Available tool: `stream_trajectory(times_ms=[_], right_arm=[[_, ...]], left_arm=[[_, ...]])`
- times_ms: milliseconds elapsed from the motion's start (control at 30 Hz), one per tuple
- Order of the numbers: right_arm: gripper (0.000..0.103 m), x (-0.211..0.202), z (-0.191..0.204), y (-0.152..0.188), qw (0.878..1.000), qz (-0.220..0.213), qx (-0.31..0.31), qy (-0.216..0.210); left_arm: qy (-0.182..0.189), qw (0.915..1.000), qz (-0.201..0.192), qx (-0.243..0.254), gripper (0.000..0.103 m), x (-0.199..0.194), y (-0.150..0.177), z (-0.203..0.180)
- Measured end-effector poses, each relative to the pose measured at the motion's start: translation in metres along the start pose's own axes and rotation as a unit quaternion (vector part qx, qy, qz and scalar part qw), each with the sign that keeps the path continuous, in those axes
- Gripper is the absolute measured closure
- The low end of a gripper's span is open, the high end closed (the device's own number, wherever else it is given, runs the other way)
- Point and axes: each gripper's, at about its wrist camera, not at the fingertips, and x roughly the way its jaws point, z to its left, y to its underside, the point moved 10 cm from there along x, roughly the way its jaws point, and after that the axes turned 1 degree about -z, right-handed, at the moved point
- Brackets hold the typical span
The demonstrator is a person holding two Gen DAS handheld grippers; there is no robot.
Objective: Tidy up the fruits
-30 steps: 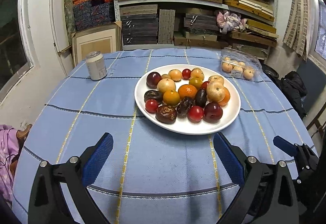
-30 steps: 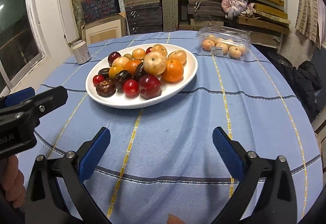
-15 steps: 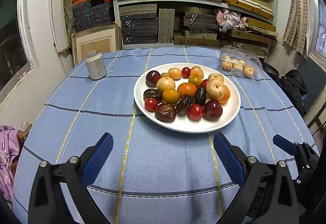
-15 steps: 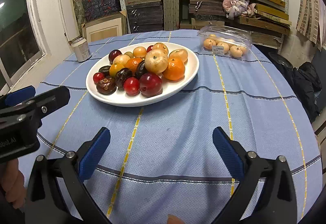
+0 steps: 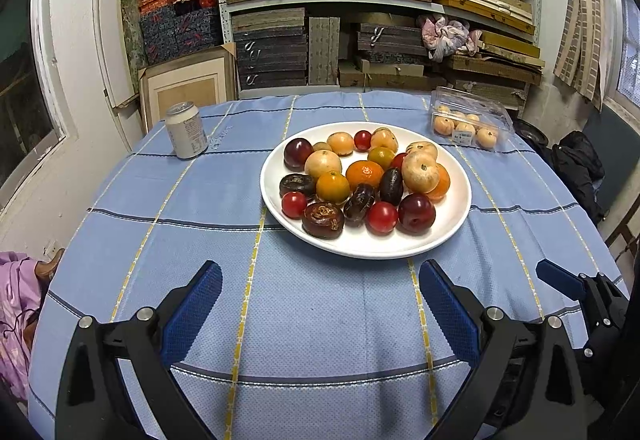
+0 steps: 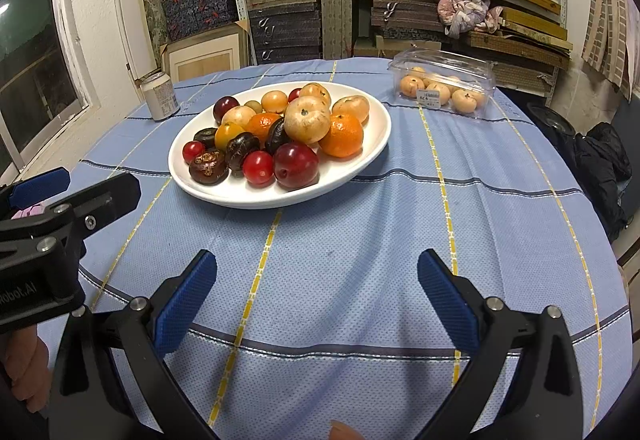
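Blue checked cloth covers a round bench (image 5: 320, 320) before packed shelves (image 5: 380, 0). Mixed fruits (image 5: 362, 180) sit piled on a white plate (image 5: 452, 224) at the middle. A can (image 5: 186, 136) stands far left, a clear box (image 6: 444, 84) far right. Left gripper (image 5: 320, 304) and right gripper (image 6: 318, 296) hover near the plate, both spread wide, holding nothing.
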Motion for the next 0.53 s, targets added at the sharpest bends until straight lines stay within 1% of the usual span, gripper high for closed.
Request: stream_trajectory(times_ms=[133, 233, 333, 533], right_arm=[[0.004, -0.0001, 0.0002, -0.0001, 1.000, 0.000, 0.000, 0.000], [0.004, -0.0003, 0.0000, -0.0002, 1.000, -0.001, 0.000, 0.000], [0.004, -0.0001, -0.0013, 0.0004, 1.000, -0.001, 0.001, 0.000], [0.004, -0.0001, -0.0017, 0.0007, 1.000, -0.001, -0.001, -0.001]], left_arm=[[0.000, 1.0000, -0.006, 0.002, 0.004, -0.0009, 0.0009, -0.0017], [-0.014, 0.9995, -0.028, 0.006, 0.004, -0.0056, -0.0018, 0.0000], [0.000, 0.9997, -0.021, 0.008, 0.004, -0.0038, -0.0010, -0.0037], [-0.005, 0.9997, -0.022, 0.004, 0.004, -0.0030, -0.0032, -0.0007]])
